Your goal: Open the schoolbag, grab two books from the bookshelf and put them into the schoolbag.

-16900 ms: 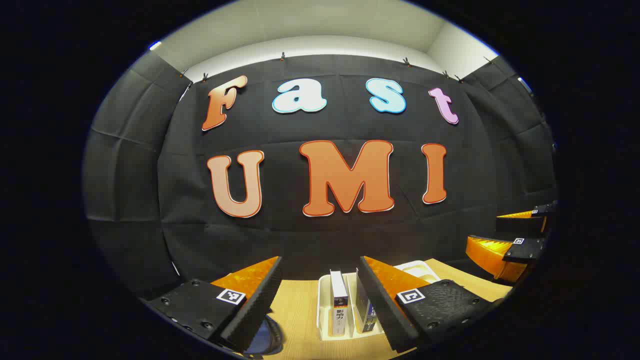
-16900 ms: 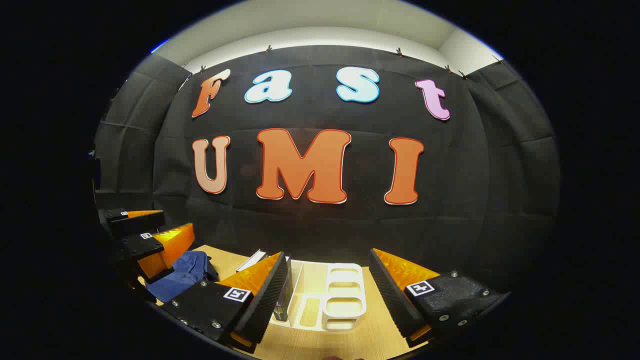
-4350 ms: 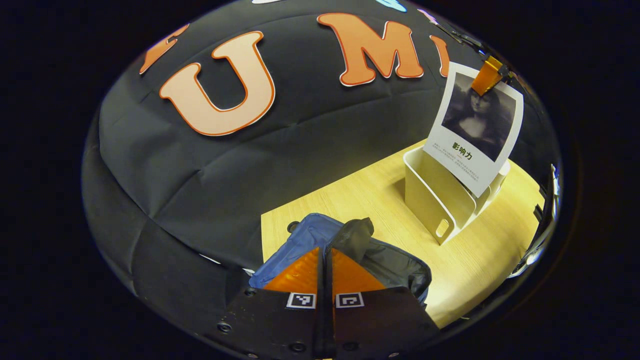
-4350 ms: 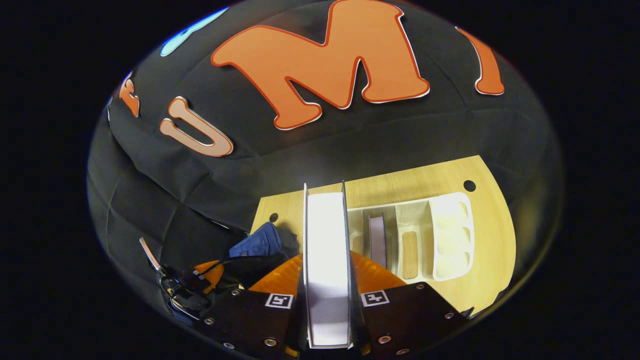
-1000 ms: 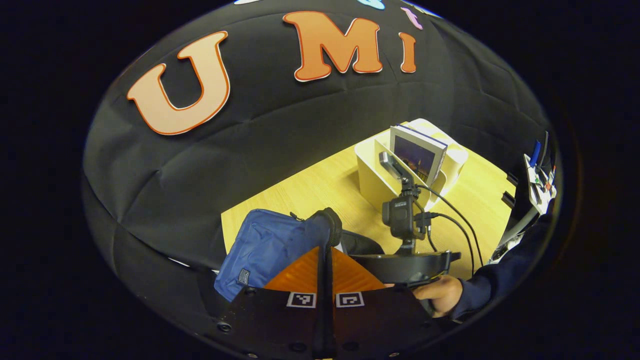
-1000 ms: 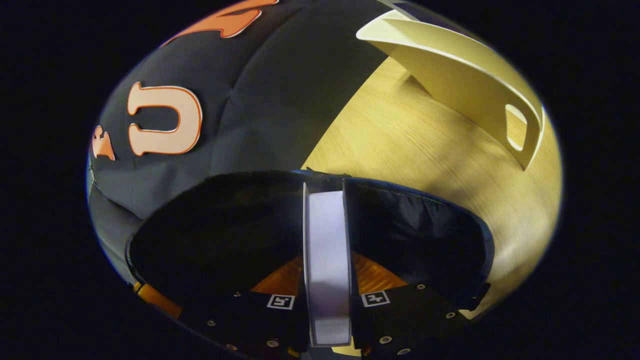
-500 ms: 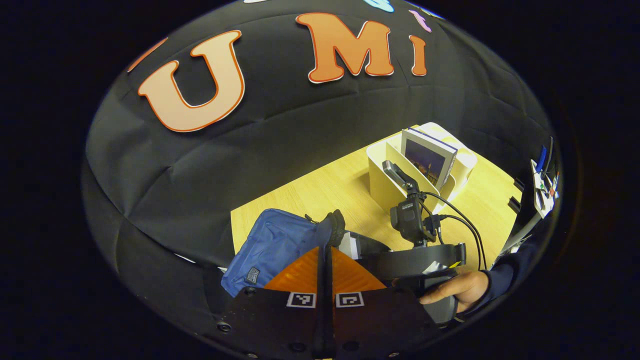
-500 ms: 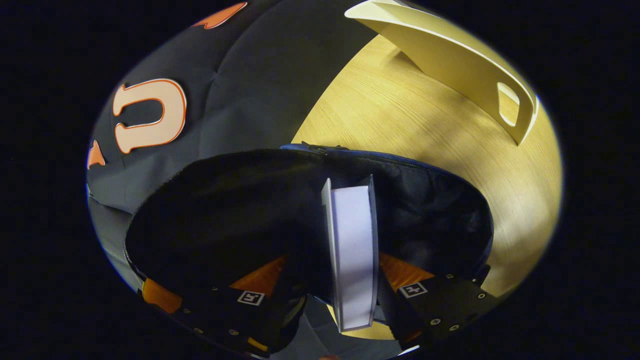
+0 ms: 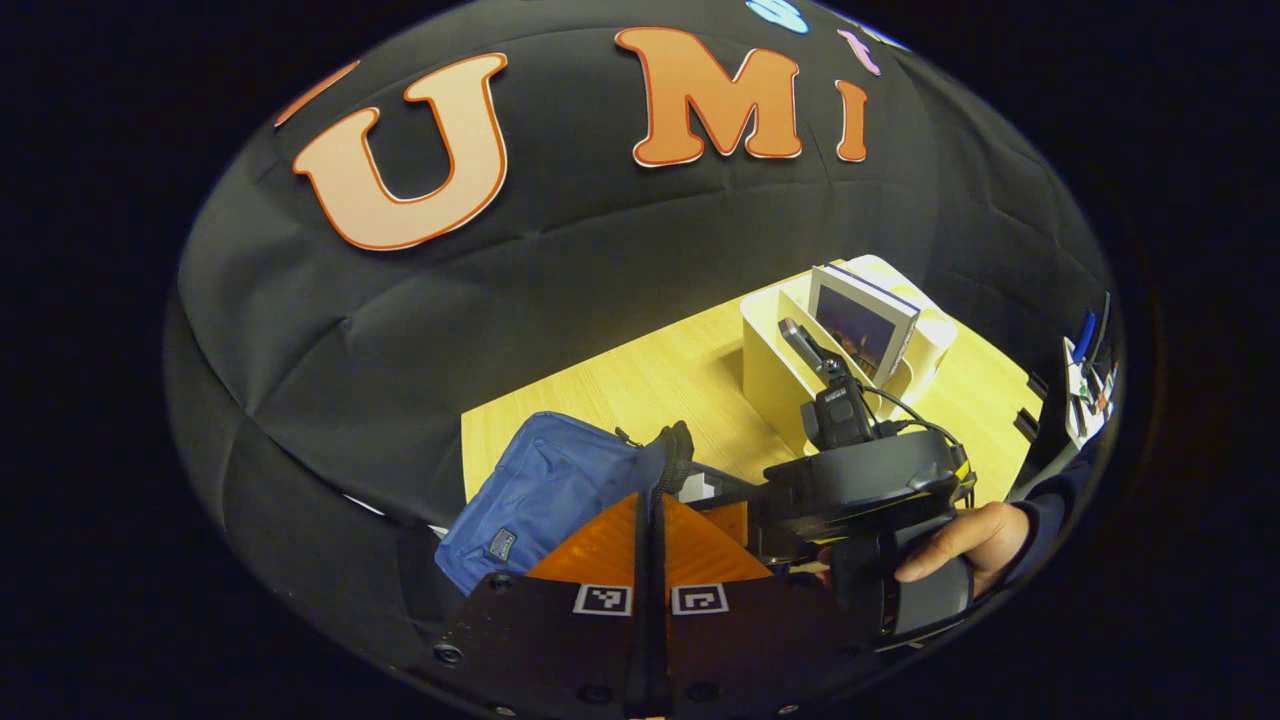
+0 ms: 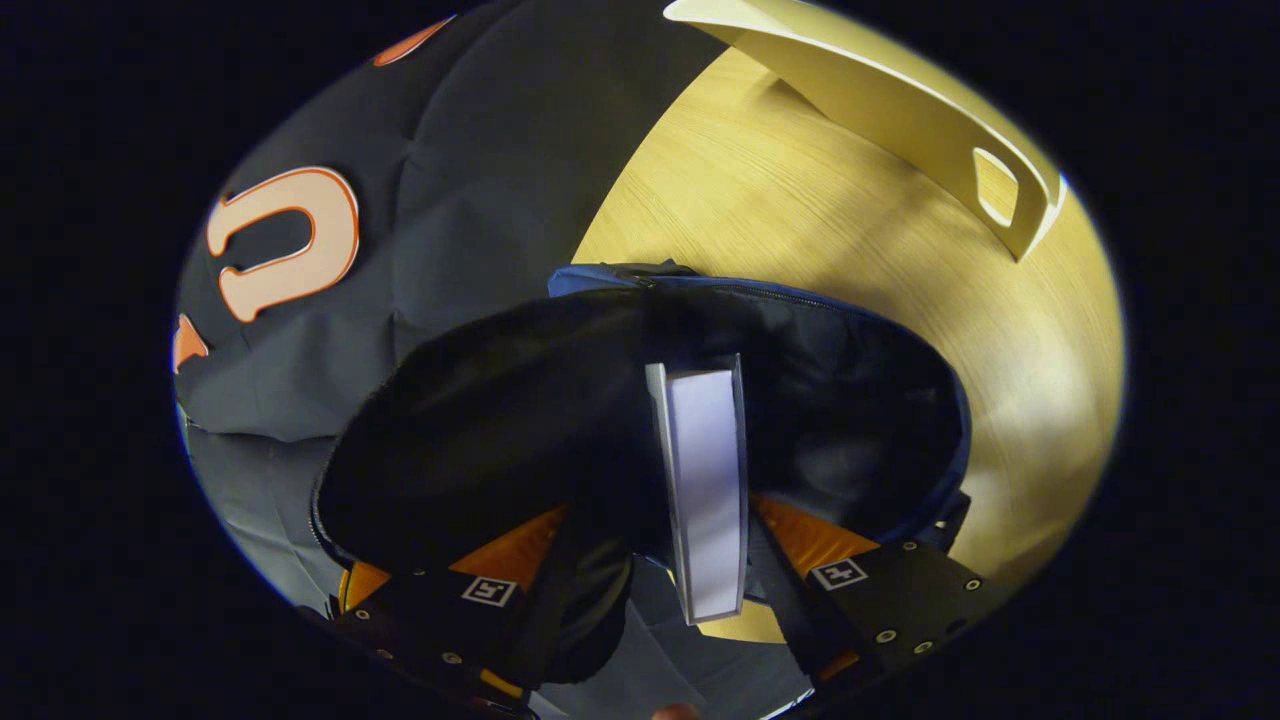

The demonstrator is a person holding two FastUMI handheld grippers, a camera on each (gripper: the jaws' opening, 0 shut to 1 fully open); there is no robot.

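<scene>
Schoolbag (image 9: 545,490) on the worktop (image 9: 640,385) gapes, our left gripper (image 9: 650,500) pinching its rim; our right gripper (image 10: 700,560), fingers spread, has let the first book (image 10: 705,480) stand inside. One book (image 9: 862,325) waits in the bookshelf (image 9: 775,350).

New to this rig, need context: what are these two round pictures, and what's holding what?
No robot here: a person holds a two-finger gripper in each hand, each with a fisheye camera looking along its fingers. In the left gripper view, the left gripper is shut on the bag's rim, holding it open on the table. A hand farther off carries the other gripper. A rack behind holds one book. In the right gripper view, the right gripper is open, and a white book stands between its fingers in the bag's mouth.
</scene>
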